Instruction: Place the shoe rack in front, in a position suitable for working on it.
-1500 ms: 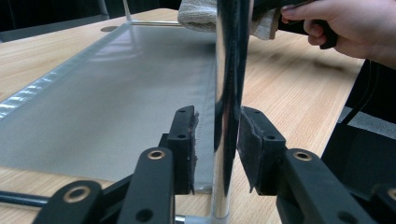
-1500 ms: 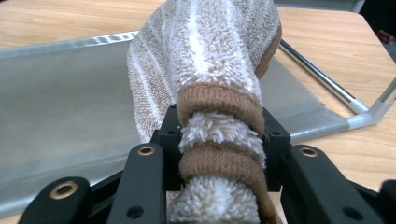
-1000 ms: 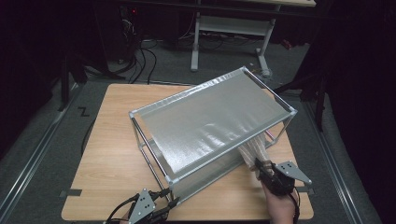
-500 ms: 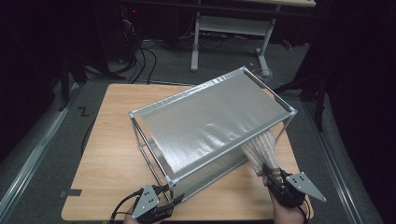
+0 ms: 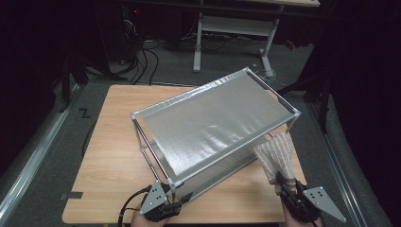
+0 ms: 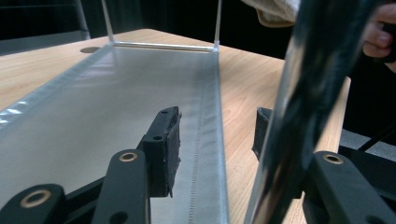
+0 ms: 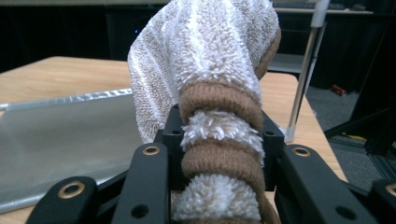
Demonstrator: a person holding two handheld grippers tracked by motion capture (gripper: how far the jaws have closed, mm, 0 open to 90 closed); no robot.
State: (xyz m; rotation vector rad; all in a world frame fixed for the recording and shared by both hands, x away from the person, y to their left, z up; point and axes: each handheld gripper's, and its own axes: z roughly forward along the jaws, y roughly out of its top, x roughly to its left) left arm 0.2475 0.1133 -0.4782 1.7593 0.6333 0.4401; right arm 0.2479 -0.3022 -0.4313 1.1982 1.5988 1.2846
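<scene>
The right gripper (image 5: 287, 182) clamps its 2 fingers on the striped towel (image 5: 278, 153) at the desk's (image 5: 113, 142) near right corner beside the rack (image 5: 215, 120) — the left gripper (image 5: 185, 197), fingers just opening around the near post, untouching, risks the rack sliding.

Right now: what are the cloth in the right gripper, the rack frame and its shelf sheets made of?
Cloth: looped terry, white with brown bands, likely cotton. Rack frame: thin, shiny silver tubes, probably metal. Shelf sheets: matte grey with a soft sheen and stitched hems, looks like fabric or fine mesh; unsure which.
</scene>
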